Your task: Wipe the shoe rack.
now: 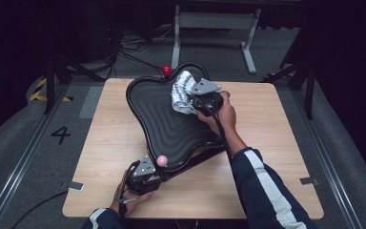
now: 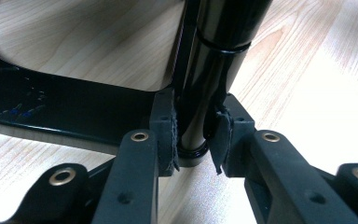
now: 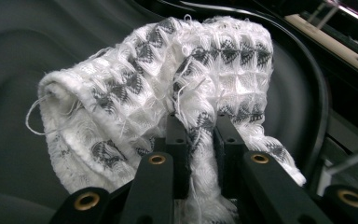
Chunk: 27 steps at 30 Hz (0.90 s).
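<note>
A large black panel (image 1: 169,119) with wavy ridges leans tilted over the wooden table (image 1: 276,143). A white and grey woven cloth (image 1: 182,90) lies bunched on its upper right part. My right gripper (image 1: 196,101) is shut on that cloth; in the right gripper view the cloth (image 3: 168,70) is pinched between the jaws of the right gripper (image 3: 200,135) and rests against the dark ridged surface (image 3: 23,56). My left gripper (image 1: 158,175) sits at the panel's near lower corner. In the left gripper view the left gripper (image 2: 193,140) is shut on a glossy black tube (image 2: 214,56) of the frame.
A pink ball (image 1: 162,161) caps the panel's near corner, and a red ball (image 1: 167,70) sits at its far edge. A grey metal stand (image 1: 214,28) and cables are on the floor behind the table. Bare tabletop lies to the left and right of the panel.
</note>
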Motion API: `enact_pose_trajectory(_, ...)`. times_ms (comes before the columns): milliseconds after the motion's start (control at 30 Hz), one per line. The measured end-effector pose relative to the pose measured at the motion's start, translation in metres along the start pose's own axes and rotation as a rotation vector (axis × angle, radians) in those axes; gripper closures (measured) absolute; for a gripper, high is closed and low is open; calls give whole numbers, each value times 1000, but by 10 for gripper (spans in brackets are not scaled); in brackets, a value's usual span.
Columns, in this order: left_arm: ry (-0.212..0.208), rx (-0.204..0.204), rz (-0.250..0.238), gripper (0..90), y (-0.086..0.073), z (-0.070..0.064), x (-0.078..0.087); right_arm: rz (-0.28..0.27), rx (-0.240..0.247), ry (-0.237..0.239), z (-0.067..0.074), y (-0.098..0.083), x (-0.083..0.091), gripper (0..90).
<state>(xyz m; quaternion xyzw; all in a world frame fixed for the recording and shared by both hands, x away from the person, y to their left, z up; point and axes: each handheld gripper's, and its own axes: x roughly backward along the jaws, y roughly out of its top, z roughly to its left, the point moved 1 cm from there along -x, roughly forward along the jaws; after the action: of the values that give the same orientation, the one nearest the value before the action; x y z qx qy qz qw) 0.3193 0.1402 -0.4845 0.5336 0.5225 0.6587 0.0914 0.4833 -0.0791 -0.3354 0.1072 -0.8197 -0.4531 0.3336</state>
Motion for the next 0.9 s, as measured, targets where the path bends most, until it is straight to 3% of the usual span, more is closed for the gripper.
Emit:
enact_pose_trajectory(333, 11, -1, 4, 721, 0, -1, 0, -28, 55, 98, 42, 27, -8, 798)
enact_pose_trajectory(500, 13, 0, 0, 722, 0, -1, 0, -31, 86, 118, 56, 40, -14, 796)
enact_pose_trajectory(833, 16, -1, -1, 723, 0, -2, 0, -62, 96, 167, 79, 60, -24, 791)
enact_pose_trajectory(900, 18, -6, -1, 723, 0, -2, 0, -60, 122, 161, 85, 63, -25, 793)
